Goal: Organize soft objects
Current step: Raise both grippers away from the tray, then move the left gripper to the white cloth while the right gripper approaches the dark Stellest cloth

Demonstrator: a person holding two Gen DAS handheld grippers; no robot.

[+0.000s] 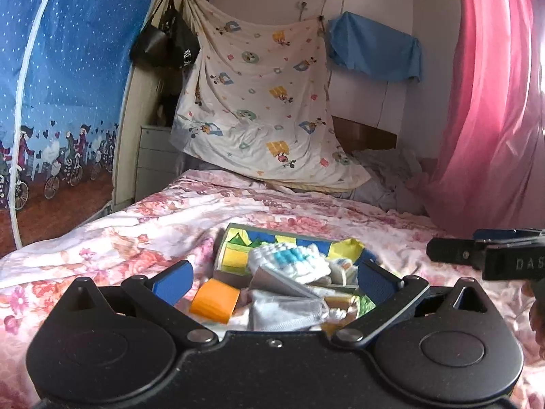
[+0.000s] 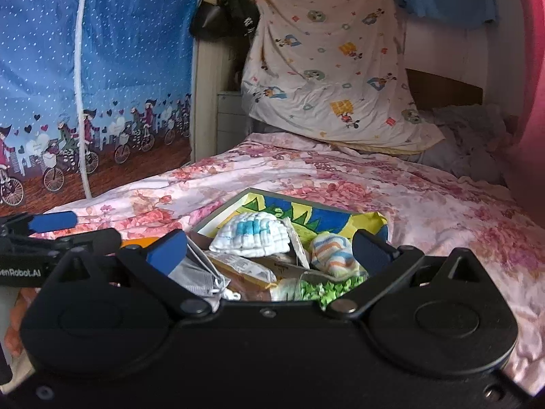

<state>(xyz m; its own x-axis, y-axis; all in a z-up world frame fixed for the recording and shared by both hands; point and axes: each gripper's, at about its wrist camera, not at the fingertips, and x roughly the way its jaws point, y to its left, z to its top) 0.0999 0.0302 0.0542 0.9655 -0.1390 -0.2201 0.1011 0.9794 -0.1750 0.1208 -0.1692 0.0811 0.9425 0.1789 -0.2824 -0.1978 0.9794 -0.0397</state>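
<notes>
Floral bedspread; blue tent wall; pink curtain.

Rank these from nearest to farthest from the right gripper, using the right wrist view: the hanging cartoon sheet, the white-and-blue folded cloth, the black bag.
1. White-and-blue folded cloth, in the box just ahead.
2. Cartoon sheet, hanging beyond the bed.
3. Black bag, hung upper left, farthest back.

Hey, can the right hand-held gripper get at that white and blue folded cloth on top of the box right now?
Probably yes. The right hand-held gripper is open with nothing between its pads, and the white and blue folded cloth sits on top of the pile in the box, uncovered and straight ahead. The left hand-held gripper is off to the side.
</notes>
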